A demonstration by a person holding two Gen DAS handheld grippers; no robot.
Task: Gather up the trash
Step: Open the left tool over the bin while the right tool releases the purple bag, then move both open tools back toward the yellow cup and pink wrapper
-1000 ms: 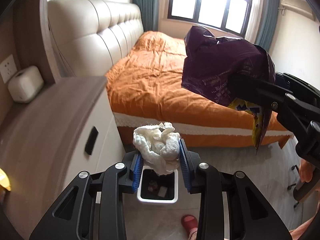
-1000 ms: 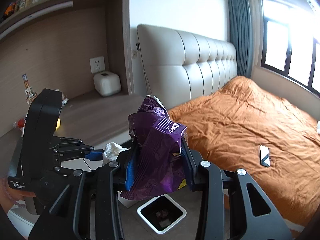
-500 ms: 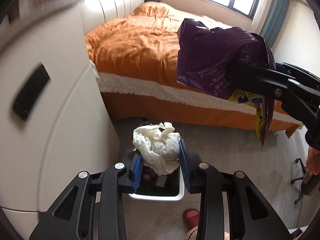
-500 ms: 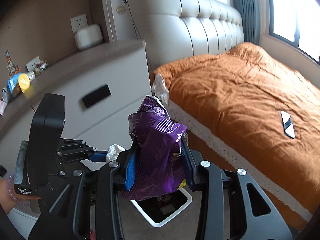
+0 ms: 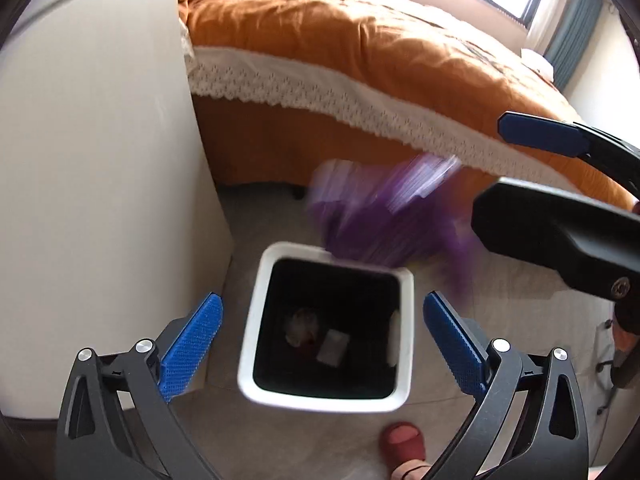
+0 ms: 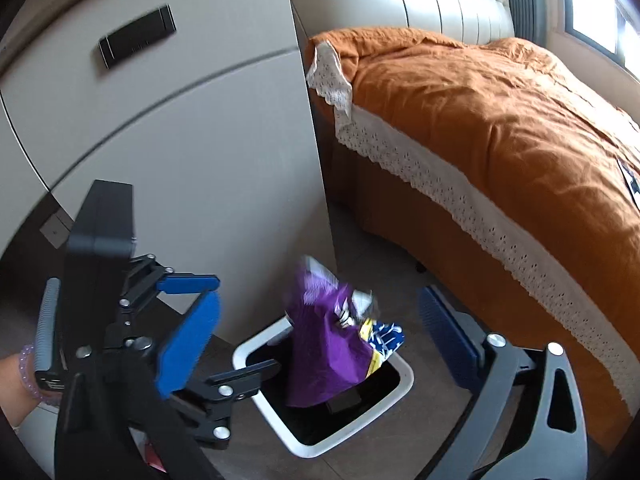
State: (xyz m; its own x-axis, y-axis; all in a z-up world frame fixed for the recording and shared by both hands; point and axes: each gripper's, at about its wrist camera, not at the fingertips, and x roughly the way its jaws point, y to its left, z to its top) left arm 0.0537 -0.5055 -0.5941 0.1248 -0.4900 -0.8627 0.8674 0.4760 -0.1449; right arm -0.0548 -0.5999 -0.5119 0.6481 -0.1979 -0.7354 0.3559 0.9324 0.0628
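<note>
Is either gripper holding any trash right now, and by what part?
Neither. Left gripper and right gripper have just opened; the purple bag is loose above the bin.

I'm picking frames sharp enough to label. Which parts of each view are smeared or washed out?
Left wrist view: the purple snack bag is a motion smear, and the windows at the top are blown out. Right wrist view: the bag reads more clearly over the white bin; the cabinet's dark handle is streaked.

A bed with a rumpled orange cover [image 6: 500, 120] and white lace trim [image 5: 320, 96] fills the far right. A pale padded headboard [image 6: 432, 0] stands behind. A white cabinet [image 6: 180, 128] with a dark recessed handle [image 6: 138, 40] stands left. A red slipper [image 5: 402, 438] lies near, on the grey floor [image 5: 260, 220].
</note>
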